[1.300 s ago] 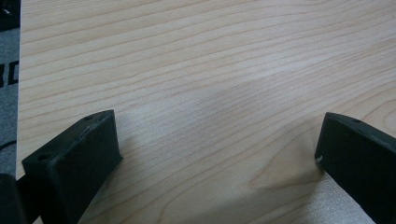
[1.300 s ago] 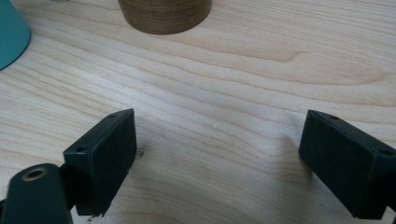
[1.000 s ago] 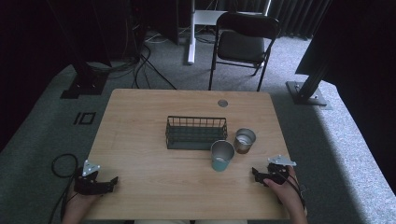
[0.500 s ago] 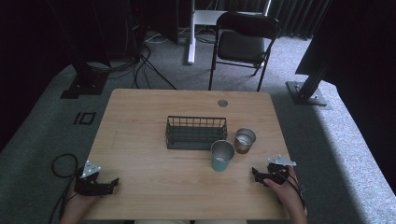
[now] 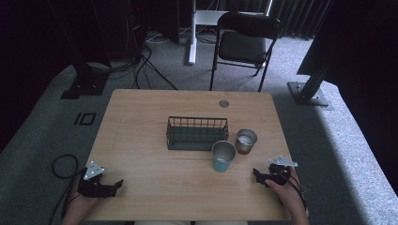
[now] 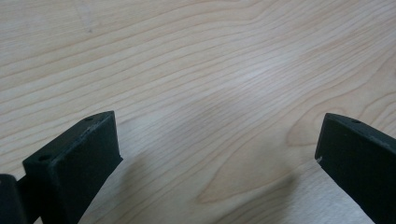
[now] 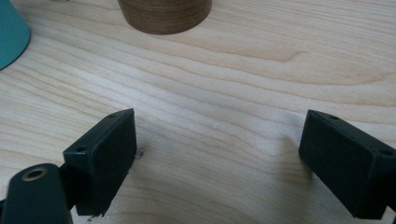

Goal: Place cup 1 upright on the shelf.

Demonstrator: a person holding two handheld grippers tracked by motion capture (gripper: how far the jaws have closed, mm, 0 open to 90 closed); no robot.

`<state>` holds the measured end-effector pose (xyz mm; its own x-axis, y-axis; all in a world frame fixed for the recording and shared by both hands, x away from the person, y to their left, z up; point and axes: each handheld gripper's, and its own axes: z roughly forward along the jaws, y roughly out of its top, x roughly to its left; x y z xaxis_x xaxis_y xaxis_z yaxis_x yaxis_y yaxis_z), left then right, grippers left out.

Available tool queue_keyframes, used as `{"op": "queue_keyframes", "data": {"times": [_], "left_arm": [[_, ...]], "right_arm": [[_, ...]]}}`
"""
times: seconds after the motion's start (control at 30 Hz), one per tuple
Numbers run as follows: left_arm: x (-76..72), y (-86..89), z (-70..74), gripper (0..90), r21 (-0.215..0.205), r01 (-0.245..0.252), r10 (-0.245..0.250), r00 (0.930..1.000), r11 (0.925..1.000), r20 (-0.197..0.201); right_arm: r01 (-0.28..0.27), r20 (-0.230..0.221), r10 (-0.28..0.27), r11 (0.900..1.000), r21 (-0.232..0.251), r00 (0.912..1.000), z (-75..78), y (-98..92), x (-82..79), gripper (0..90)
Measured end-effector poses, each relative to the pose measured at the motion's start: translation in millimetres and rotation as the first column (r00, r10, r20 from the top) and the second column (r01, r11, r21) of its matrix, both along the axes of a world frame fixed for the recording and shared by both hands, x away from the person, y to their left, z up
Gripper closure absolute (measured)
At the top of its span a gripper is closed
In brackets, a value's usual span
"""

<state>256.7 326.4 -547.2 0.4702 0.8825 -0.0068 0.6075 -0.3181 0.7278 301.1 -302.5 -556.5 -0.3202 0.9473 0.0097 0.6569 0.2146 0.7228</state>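
The right gripper point(image 5: 259, 174) rests low over the near right part of the table point(image 5: 141, 117), held by a hand point(image 5: 288, 190) that comes in from the bottom edge of the high view. Its jaws stand wide apart with nothing between them; the right gripper view shows only bare wood grain in the gap. Nearest to it is the teal cup point(image 5: 223, 156), which stands upright a little to the left of the jaws and slightly farther from the person, apart from them. Its teal side shows at the top left corner of the right gripper view point(image 7: 11, 32). Just beside the teal cup, a bit farther back and to the right, stands the brown cup point(image 5: 246, 141), also upright; its wood-patterned base shows at the top of the right gripper view point(image 7: 163, 14). Behind both cups sits a dark wire basket point(image 5: 197, 133) near the middle of the table. The left gripper point(image 5: 112, 186) lies at the near left corner, well apart from the cups, its jaws likewise spread wide over bare wood.
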Motion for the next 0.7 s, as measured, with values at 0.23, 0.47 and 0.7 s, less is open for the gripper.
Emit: {"op": "queue_keyframes", "data": {"times": [0.23, 0.47, 0.7], "left_arm": [[1.4, -8.5, 3.7, 0.4, 0.002, 0.017, -0.017, 0.9996, 0.9999, 0.021], [4.2, -25.5, 7.1, 0.5, 0.009, 0.076, -0.076, 0.9968, 0.9971, 0.024], [4.8, -37.5, 8.4, 0.5, 0.001, 0.130, -0.130, 0.9912, 0.9916, 0.026]], "right_arm": [[0.000, 0.000, 0.000, 1.000, 0.000, 1.0000, 0.0, 0.0, 0.0, 11.0], [0.000, 0.000, 0.000, 1.000, 0.000, 1.0000, 0.0, 0.0, 0.0, 11.0], [0.000, 0.000, 0.000, 1.000, 0.000, 1.0000, 0.0, 0.0, 0.0, 11.0]]}}
